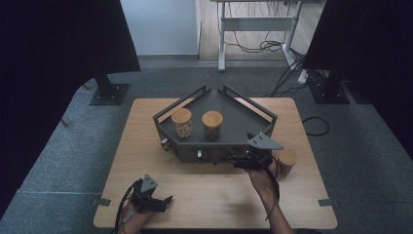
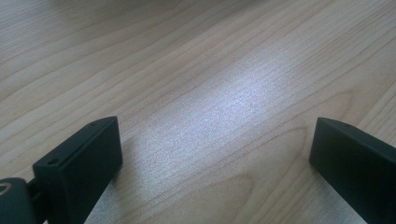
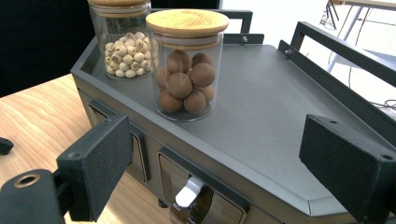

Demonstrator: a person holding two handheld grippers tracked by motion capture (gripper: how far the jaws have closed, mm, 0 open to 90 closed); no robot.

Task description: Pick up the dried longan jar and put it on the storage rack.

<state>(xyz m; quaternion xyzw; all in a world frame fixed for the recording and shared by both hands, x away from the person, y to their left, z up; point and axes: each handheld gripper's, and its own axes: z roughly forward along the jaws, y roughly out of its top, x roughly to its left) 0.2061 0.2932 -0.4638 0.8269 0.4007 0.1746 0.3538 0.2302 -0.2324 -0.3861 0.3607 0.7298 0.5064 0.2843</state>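
Note:
A dark grey corner shelf [image 1: 243,122] stands on the wooden table [image 1: 204,195]. On it sit two glass jars with wooden lids: one of pale beads [image 1: 182,123] [image 3: 123,44] and one of brown balls [image 1: 212,125] [image 3: 187,70]. My right gripper [image 1: 242,159] [image 3: 224,168] is at the shelf's front right corner, open, with nothing between its jaws; just below it is a small metal drawer handle [image 3: 188,192]. My left gripper [image 1: 165,201] [image 2: 215,158] rests low over bare wood near the front left, also open and holding nothing.
A third wooden-lidded jar [image 1: 286,162] stands on the table just right of my right hand. The shelf has raised rails [image 3: 341,49] along its back sides. Black stands [image 1: 108,90] and cables lie on the floor beyond the table.

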